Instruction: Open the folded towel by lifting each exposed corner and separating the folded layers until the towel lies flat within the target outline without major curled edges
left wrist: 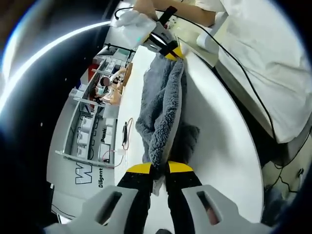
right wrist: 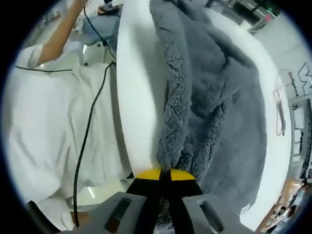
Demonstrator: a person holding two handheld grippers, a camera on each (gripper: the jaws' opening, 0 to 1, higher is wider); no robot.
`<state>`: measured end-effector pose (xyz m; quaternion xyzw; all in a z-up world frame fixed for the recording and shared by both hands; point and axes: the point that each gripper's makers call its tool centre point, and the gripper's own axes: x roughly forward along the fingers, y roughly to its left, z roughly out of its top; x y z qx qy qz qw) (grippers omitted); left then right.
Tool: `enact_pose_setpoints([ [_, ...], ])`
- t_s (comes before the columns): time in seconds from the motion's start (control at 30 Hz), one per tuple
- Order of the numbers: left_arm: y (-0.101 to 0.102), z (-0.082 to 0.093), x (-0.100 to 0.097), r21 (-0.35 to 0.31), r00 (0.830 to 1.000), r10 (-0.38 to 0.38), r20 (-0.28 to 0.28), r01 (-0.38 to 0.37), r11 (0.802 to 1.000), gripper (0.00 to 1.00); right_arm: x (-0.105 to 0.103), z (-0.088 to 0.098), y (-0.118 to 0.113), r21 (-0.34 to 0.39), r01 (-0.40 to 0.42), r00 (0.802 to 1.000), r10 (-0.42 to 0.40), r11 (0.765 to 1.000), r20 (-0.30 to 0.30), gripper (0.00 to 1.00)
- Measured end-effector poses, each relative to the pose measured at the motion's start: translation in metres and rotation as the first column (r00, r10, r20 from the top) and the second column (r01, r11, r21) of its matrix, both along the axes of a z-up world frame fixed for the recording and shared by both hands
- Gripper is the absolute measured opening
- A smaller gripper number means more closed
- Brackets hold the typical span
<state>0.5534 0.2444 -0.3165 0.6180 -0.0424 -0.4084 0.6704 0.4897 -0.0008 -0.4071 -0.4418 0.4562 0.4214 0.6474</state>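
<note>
A fluffy grey towel [left wrist: 163, 105] hangs stretched between both grippers above the white table [left wrist: 214, 141]. My left gripper [left wrist: 160, 169] is shut on one end of the towel, its yellow-tipped jaws closed on the bunched fabric. At the far end of the left gripper view, my right gripper [left wrist: 170, 51] holds the other end. In the right gripper view, the right gripper [right wrist: 162, 173] is shut on the towel [right wrist: 204, 87], whose folds spread away from the jaws over the table [right wrist: 136, 87].
A person in white clothing [right wrist: 48, 126] stands along the table edge, with a black cable [right wrist: 90, 126] running down. A shelf with small items [left wrist: 95, 122] and a red cable [left wrist: 127, 134] lie beyond the table's other side.
</note>
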Motion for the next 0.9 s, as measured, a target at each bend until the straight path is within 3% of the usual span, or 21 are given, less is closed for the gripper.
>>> enact_pose_setpoints([
  [0.07,0.0007,-0.001,0.0014,0.001,1.0,0.003,0.0,-0.003,1.0,0.09,-0.0001,-0.0004,0.0001,-0.032,-0.042,0.999,0.041,0.999,-0.02,0.0],
  [0.1,0.0011,-0.0017,0.0019,0.003,1.0,0.005,0.0,-0.005,1.0,0.09,-0.0006,-0.0006,-0.0008,-0.033,0.023,0.999,-0.024,0.999,-0.039,0.0],
  [0.17,0.0009,-0.0019,0.0017,0.003,1.0,0.005,-0.001,-0.005,1.0,0.09,0.0009,-0.0006,-0.0006,-0.033,0.048,0.998,-0.049,0.998,-0.043,0.0],
  [0.27,0.0001,-0.0017,0.0004,0.004,1.0,0.004,0.001,-0.004,1.0,0.09,-0.0012,-0.0011,-0.0005,-0.052,0.024,0.999,-0.025,0.998,-0.022,0.0],
  [0.33,0.0,-0.0019,-0.0001,0.003,1.0,0.005,-0.002,-0.005,1.0,0.09,-0.0016,-0.0015,-0.0001,-0.085,-0.001,1.0,0.001,0.996,0.001,0.0],
  [0.4,0.0001,-0.0025,-0.0001,0.007,1.0,0.008,-0.002,-0.008,1.0,0.09,0.0014,-0.0003,-0.0017,-0.073,-0.023,1.0,0.022,0.997,-0.01,0.0],
  [0.47,-0.0002,-0.0035,-0.0001,0.006,1.0,0.007,-0.007,-0.007,1.0,0.09,0.0012,-0.0006,0.0002,-0.055,-0.139,0.99,0.136,0.989,-0.042,0.0],
  [0.5,-0.0003,-0.0037,-0.0001,0.008,1.0,0.006,-0.006,-0.006,1.0,0.09,0.0021,0.0004,-0.0017,-0.042,-0.104,0.994,0.102,0.994,-0.041,0.0],
  [0.57,-0.0002,-0.0037,0.0003,0.006,1.0,0.006,-0.007,-0.006,1.0,0.09,0.0018,0.0,-0.0006,-0.041,-0.135,0.989,0.133,0.99,-0.057,0.0],
  [0.77,0.0003,-0.0034,0.0008,0.012,1.0,0.009,-0.003,-0.009,1.0,0.1,0.0021,0.0012,-0.0008,-0.037,-0.172,0.985,0.172,0.984,-0.001,0.0],
  [0.83,0.0002,-0.0035,0.0008,0.014,1.0,0.008,-0.004,-0.008,1.0,0.1,0.0028,0.0013,0.0016,-0.036,-0.287,0.958,0.287,0.957,-0.008,0.0],
  [0.9,0.0005,-0.004,0.0014,0.014,1.0,0.009,-0.008,-0.009,1.0,0.1,0.0042,0.0017,0.0009,-0.041,-0.259,0.966,0.259,0.965,-0.007,0.0],
])
